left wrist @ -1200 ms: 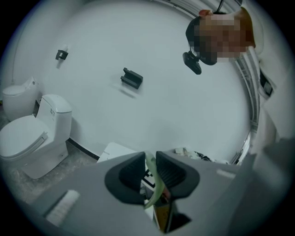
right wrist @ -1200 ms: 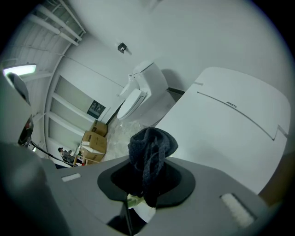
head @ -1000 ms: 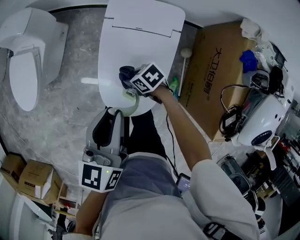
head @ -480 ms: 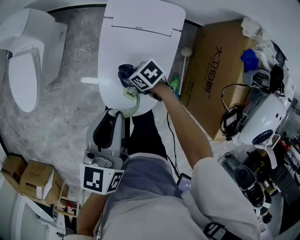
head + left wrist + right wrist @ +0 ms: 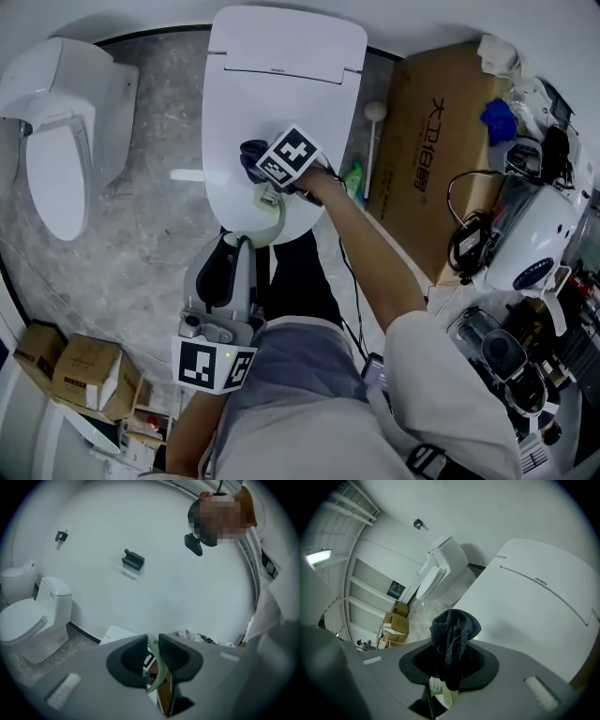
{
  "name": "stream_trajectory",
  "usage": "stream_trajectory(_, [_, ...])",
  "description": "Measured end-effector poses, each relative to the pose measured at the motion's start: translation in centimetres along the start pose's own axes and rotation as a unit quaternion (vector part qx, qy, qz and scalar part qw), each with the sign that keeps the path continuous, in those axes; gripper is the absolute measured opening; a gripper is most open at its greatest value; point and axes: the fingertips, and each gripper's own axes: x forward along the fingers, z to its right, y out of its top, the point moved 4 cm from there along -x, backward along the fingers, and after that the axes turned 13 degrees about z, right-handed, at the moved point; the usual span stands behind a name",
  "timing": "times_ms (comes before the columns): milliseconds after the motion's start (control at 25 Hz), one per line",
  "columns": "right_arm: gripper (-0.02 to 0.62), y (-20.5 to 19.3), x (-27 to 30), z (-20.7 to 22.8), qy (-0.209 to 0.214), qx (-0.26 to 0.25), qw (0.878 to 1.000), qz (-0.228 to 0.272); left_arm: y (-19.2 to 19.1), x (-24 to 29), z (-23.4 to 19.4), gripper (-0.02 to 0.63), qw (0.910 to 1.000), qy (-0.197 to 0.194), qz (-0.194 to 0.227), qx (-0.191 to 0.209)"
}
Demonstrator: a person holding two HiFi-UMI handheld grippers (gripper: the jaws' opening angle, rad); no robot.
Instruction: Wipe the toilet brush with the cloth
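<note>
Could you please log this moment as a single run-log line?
left gripper: shut on toilet brush | right gripper: shut on cloth | cloth over closed toilet lid

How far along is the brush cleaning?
Done: the left gripper grips the pale green toilet brush, the right gripper the dark blue cloth. In hand: cloth right at the brush, above the closed white toilet lid. Left: the wiping; the brush's cleanliness can't be seen.

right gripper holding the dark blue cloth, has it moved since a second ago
Yes, slightly: the right gripper crept up the white toilet lid, away from its front edge.
</note>
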Motion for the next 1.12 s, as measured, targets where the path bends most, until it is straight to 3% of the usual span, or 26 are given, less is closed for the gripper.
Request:
stream_trajectory(640, [0.104,-0.8,1.5,1.8,-0.024,0.021,0.999,0.003,-0.1,-0.4,-0.3,0.000,1.0000,0.002,0.000,0.000])
stream_trajectory(1120, [0.104,-1.5,1.5,3.3,-0.059,0.089,0.994,0.039,-0.2,-0.6,-0.5,0.000,1.0000,0.002,0.003,0.004])
